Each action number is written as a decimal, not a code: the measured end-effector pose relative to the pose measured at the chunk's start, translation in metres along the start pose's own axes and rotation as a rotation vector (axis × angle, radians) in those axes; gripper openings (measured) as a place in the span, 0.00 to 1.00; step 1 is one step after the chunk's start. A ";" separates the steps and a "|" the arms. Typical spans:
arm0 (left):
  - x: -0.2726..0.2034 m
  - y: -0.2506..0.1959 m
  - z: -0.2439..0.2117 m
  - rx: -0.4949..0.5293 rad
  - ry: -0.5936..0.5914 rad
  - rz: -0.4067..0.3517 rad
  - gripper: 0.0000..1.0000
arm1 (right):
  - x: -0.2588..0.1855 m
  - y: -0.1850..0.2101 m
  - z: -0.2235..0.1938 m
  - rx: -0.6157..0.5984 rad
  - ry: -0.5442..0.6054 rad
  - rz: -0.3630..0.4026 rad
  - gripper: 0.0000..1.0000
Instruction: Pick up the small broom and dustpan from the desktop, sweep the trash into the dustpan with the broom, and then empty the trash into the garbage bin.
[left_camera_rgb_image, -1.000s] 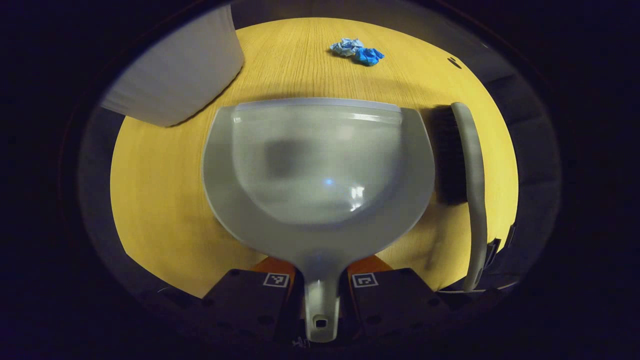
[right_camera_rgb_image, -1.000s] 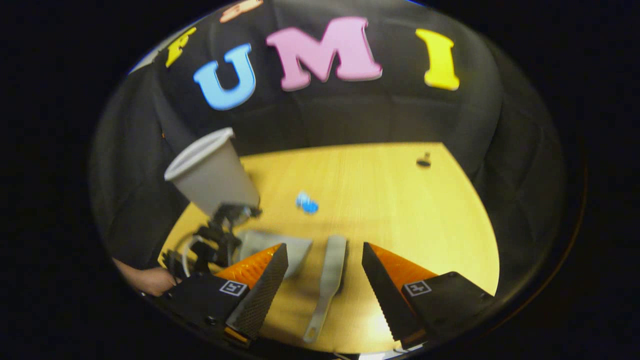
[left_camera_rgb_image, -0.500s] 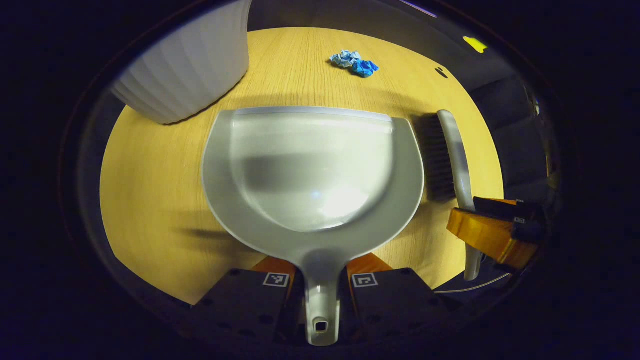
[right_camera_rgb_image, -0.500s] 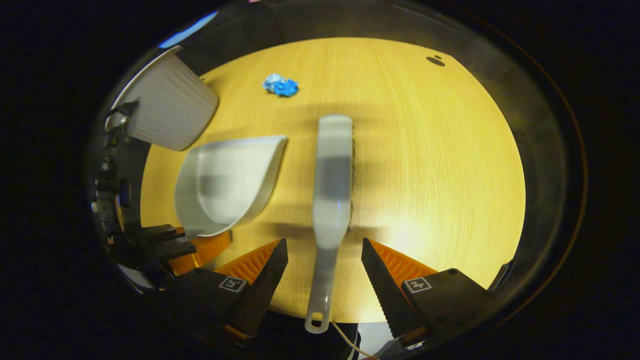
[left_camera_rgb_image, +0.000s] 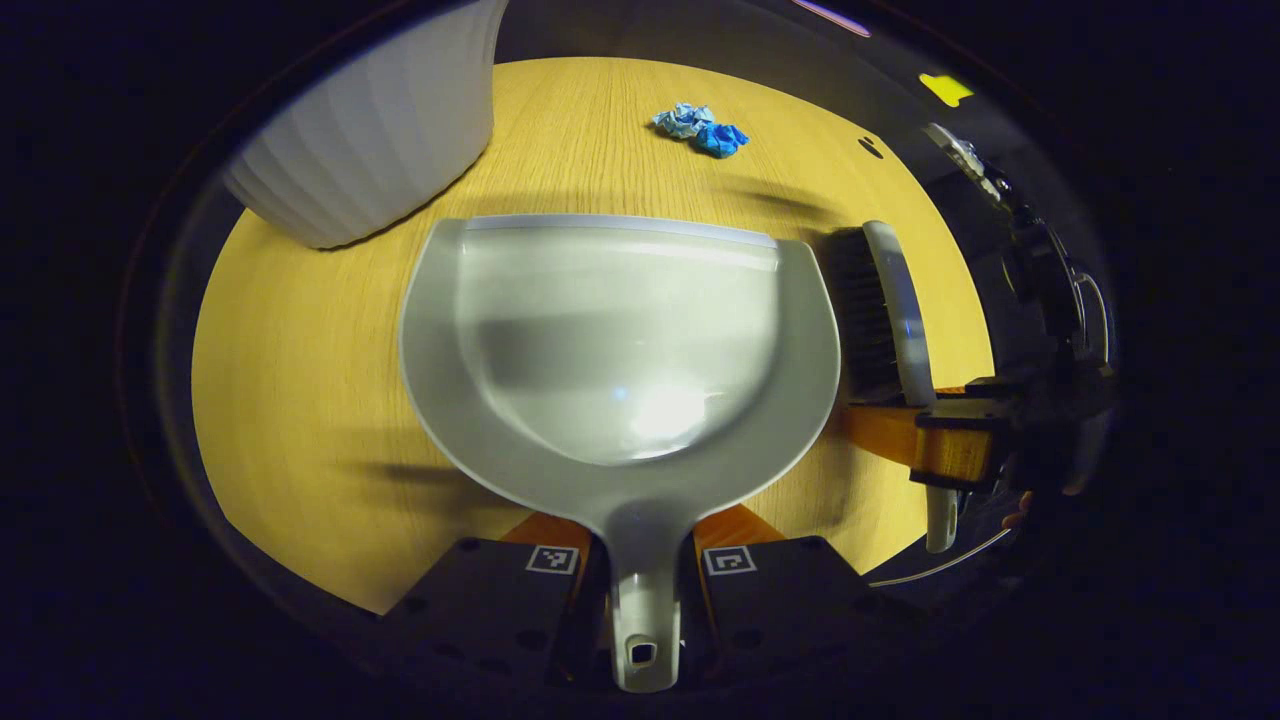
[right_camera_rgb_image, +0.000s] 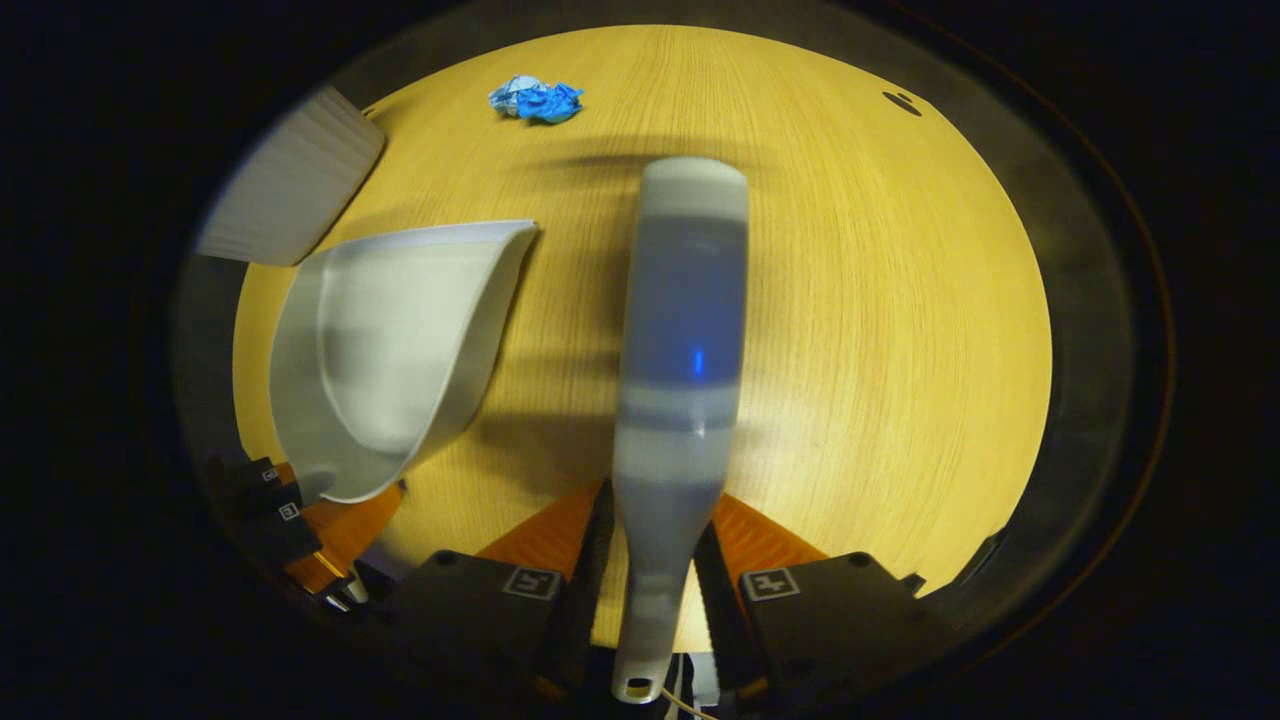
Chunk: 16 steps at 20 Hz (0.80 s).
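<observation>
table: light wooden table (left_camera_rgb_image: 300, 330), grain running lengthwise, rounded far edge | light: warm glare on the wood toward its near side, soft dark shadow bands across its middle | wall: black cloth (left_camera_rgb_image: 700, 40) just behind the table's far edge | mark: small dark spot (right_camera_rgb_image: 902, 103) near the table's far right edge

Open tabletop (right_camera_rgb_image: 880, 330) is lying to the right of the broom (right_camera_rgb_image: 685, 330) and ahead toward the crumpled blue trash (right_camera_rgb_image: 535, 100), with nothing standing between. The dustpan (left_camera_rgb_image: 620, 340) is occupying the middle, with the broom just beside its right edge, leaving only 1 narrow gap. The ribbed white bin (left_camera_rgb_image: 375, 140) is blocking the far-left corner.
</observation>
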<state>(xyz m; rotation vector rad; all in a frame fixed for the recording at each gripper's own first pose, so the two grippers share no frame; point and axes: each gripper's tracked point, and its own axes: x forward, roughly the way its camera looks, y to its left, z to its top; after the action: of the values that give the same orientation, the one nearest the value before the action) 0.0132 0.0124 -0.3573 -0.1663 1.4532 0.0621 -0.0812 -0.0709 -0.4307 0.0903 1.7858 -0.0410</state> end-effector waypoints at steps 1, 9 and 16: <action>0.000 0.000 0.000 0.002 0.002 -0.001 0.29 | 0.004 -0.001 -0.003 0.000 0.012 0.007 0.31; -0.003 0.013 -0.002 0.107 0.031 0.006 0.29 | -0.037 -0.012 0.060 -0.129 -0.149 0.030 0.29; -0.012 0.051 -0.002 0.252 0.093 0.084 0.29 | -0.087 -0.021 0.181 -0.182 -0.308 0.031 0.29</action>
<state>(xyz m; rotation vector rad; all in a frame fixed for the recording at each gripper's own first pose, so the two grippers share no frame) 0.0025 0.0627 -0.3495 0.0993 1.5465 -0.0616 0.1120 -0.1088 -0.3850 -0.0191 1.4724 0.1240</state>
